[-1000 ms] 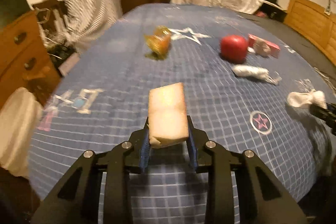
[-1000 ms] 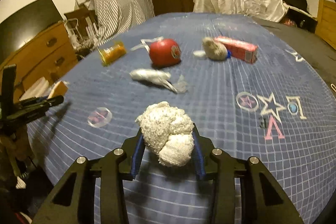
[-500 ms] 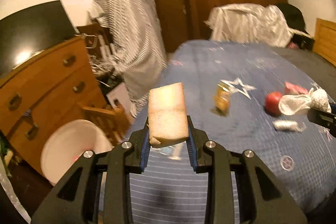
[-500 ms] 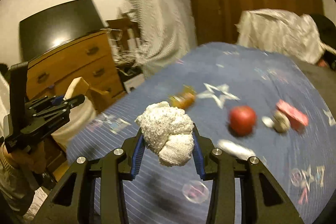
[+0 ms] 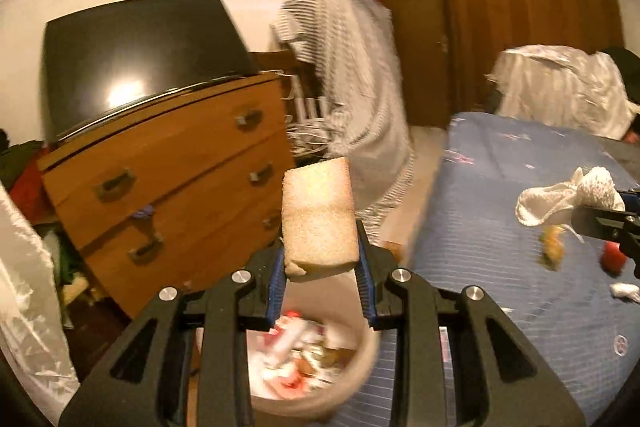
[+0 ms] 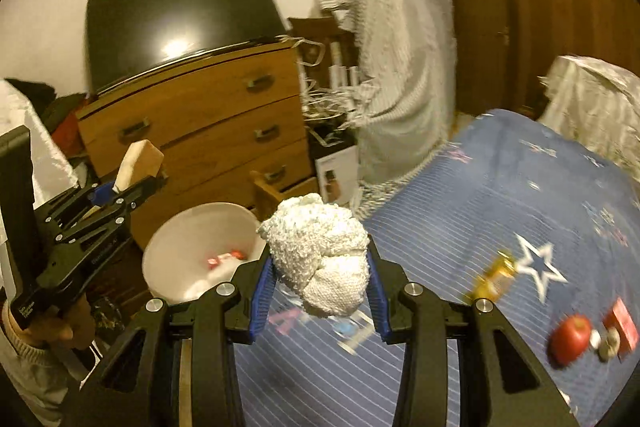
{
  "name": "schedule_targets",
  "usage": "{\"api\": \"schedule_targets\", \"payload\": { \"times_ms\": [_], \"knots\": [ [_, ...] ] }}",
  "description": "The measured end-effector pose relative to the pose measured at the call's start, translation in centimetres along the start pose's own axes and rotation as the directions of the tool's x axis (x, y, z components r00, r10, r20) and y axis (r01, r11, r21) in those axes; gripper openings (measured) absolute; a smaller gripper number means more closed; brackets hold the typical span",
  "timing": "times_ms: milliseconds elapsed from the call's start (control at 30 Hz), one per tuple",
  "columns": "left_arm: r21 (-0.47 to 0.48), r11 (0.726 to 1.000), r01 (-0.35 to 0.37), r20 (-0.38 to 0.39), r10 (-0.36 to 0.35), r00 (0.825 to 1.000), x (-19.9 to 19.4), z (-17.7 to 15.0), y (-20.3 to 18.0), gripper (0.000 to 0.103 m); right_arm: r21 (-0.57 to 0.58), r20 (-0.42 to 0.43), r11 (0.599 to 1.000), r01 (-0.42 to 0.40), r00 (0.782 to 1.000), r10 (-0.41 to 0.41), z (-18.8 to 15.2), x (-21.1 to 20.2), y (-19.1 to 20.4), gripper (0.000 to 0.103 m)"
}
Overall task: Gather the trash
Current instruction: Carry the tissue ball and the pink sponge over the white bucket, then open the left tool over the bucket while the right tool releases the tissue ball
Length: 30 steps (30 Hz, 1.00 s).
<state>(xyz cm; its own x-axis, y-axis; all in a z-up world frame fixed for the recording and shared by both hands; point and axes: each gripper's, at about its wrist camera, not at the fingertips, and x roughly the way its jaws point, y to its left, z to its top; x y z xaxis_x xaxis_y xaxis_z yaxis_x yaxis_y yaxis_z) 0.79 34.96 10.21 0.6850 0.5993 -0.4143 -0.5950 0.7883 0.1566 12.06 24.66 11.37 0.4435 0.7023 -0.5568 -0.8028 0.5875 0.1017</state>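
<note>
The left gripper is clamped on a pale sponge block, which stands up between the blue pads and is held near its lower end, just above the open white bin. The right gripper is clamped on a crumpled white paper wad, held above the near edge of the blue bedspread, with the bin just beside it on the left side. Both things look very light and soft. The sponge seems to give under the pads, so a grip across its narrow sides, low on the block, is likely enough, and it will probably fall straight when the jaws part. The wad is loose and rough, so the pads hold it well across its widest part, but a fold could catch on a pad when it is let go. Neither looks fragile or slippery. On the bedspread there are more things to collect: an orange wrapper, a red round thing and a small red box, well apart from both grippers.
</note>
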Motion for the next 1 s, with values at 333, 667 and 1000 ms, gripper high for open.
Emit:
{"api": "schedule_targets", "payload": {
  "times_ms": [333, 667, 1000],
  "knots": [
    [-0.05, 0.993, -0.105, -0.049, 0.103, 0.994, 3.4, 0.2, 7.5, 0.029, -0.096, -0.093, 0.995, -0.04, 0.995, 0.031, 6.8, 10.0, 9.7, 0.042],
    [-0.057, 0.993, -0.105, -0.152, 0.096, 0.984, 7.3, -2.9, 10.1, 0.029, -0.117, -0.185, 0.991, -0.07, 0.982, 0.047, 6.7, 16.4, 13.1, 0.043],
    [-0.09, 0.995, -0.051, -0.261, 0.026, 0.965, 10.5, -5.4, 11.4, 0.029, -0.121, -0.24, 0.989, -0.091, 0.969, 0.06, 4.7, 20.0, 13.4, 0.043]
  ]
}}
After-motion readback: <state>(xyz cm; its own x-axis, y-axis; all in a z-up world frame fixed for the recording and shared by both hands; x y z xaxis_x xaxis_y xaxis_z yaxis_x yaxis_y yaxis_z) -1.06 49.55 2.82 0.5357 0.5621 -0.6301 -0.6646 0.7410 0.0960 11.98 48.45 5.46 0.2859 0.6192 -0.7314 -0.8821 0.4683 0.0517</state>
